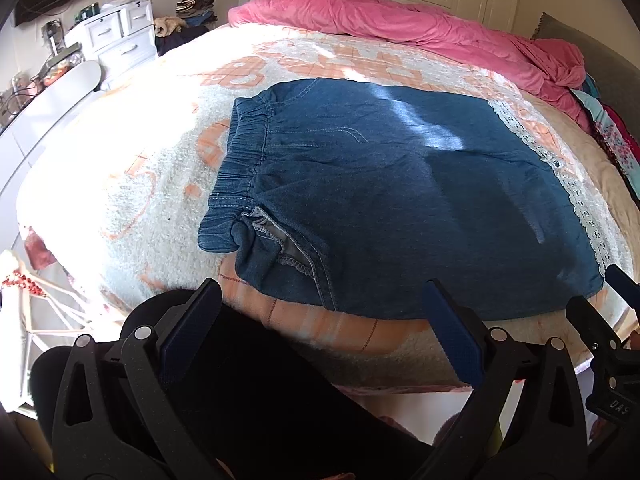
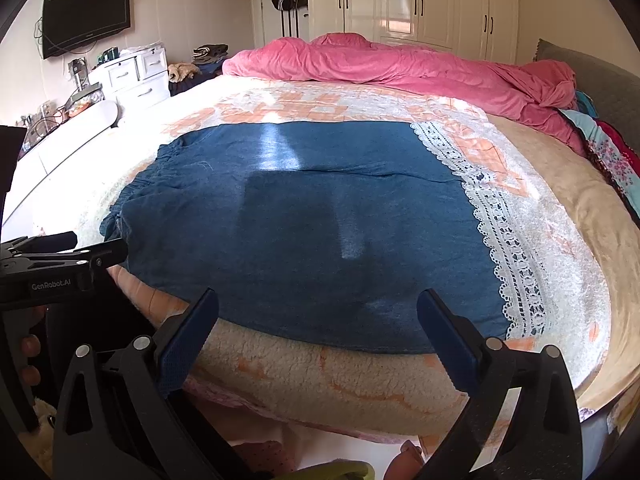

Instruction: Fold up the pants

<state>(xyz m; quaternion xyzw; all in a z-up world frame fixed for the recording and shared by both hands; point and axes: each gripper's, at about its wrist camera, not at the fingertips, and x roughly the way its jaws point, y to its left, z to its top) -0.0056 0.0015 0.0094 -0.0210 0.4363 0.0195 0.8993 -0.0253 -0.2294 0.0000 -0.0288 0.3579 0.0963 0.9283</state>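
Observation:
Blue denim pants [image 1: 392, 184] lie flat on the bed, folded lengthwise, elastic waistband [image 1: 240, 160] at the left and white lace hem [image 1: 568, 184] at the right. My left gripper [image 1: 324, 292] hangs open at the near bed edge, just short of the crotch seam, holding nothing. In the right wrist view the pants [image 2: 304, 224] fill the middle, lace hem [image 2: 492, 224] to the right. My right gripper [image 2: 318, 300] is open at the near edge of the pants, empty. The left gripper [image 2: 92, 248] shows at the left of that view; the right gripper's fingers [image 1: 592, 316] show at the left wrist view's far right.
The pants rest on a cream and orange fleece blanket [image 2: 360, 376]. A crumpled pink duvet [image 2: 400, 64] lies along the far side. White drawers [image 2: 136, 76] and a wall TV [image 2: 86, 16] stand at the left, wardrobes [image 2: 420, 4] behind. Patterned clothes [image 2: 608, 152] pile at the right.

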